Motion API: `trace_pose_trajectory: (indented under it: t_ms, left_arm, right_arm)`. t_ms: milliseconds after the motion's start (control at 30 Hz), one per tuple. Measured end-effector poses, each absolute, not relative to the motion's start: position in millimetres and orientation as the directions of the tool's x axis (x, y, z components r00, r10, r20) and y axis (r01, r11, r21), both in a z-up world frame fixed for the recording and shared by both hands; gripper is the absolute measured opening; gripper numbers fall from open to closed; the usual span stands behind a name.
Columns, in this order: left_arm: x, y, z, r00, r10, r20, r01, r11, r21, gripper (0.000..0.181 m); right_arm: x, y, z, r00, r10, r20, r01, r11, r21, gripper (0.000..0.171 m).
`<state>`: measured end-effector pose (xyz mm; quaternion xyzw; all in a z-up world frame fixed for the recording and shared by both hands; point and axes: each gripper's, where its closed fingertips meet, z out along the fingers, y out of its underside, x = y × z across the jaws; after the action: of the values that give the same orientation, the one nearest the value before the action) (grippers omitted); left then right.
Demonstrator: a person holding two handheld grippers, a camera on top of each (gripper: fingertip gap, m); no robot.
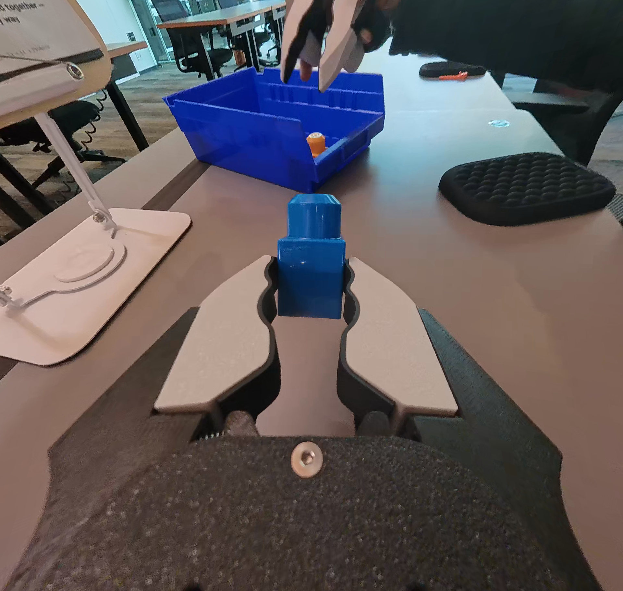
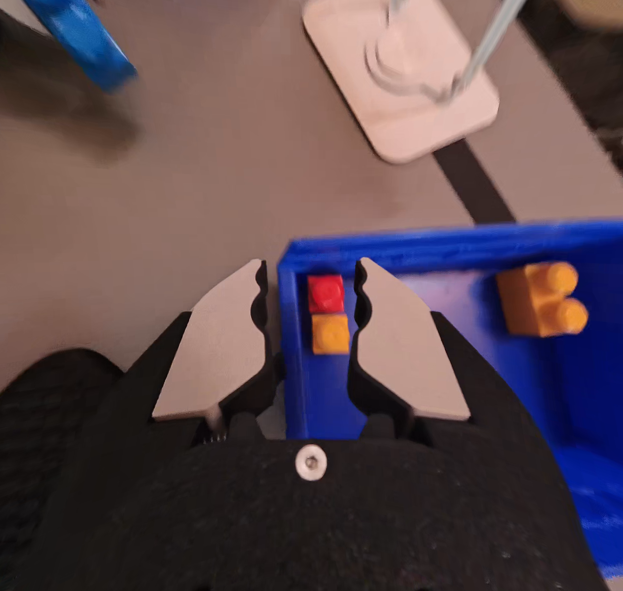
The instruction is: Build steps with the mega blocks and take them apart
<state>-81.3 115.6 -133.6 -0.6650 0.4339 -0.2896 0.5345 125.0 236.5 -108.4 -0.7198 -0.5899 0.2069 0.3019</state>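
Gripping glossy blue block: left tongs | right tongs spread above ribbed bin

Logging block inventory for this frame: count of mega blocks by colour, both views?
Blue: 1, the blue block held in the left gripper
Orange: 2, the small orange block and the two-stud orange block in the bin
Red: 1, the red block
Total: 4

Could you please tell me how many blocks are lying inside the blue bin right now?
3: a red block and an orange block in the blue bin corner, and a two-stud orange block farther along. Others may be hidden.
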Motion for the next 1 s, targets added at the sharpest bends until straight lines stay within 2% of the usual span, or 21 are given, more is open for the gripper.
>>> trace_pose_trajectory:
  t_ms: [100,333,667,800,1000]
  left_arm:
    - [-77,112,-126,0.443,-0.894,-0.071,-0.233,-0.038,-0.972,0.037]
    - [-62,101,-114,0.401,-0.913,-0.071,-0.188,-0.006,-0.982,0.037]
    - [-46,91,-112,0.355,-0.931,-0.081,-0.185,0.015,-0.983,0.037]
    - [-44,89,-115,0.343,-0.935,-0.087,-0.203,0.017,-0.979,0.037]
    - [-41,87,-116,0.33,-0.94,-0.085,-0.205,0.016,-0.979,0.037]
  right_arm:
    - [84,202,-85,0.1,0.989,0.113,0.669,0.018,-0.743,0.048]
    - [13,132,-89,-0.129,0.978,0.163,0.638,0.208,-0.741,0.046]
    - [-21,95,-114,-0.254,0.957,0.138,0.655,0.275,-0.704,0.045]
    - [-24,94,-113,-0.253,0.954,0.157,0.648,0.288,-0.705,0.029]
    - [-21,92,-115,-0.264,0.951,0.159,0.669,0.299,-0.68,0.029]
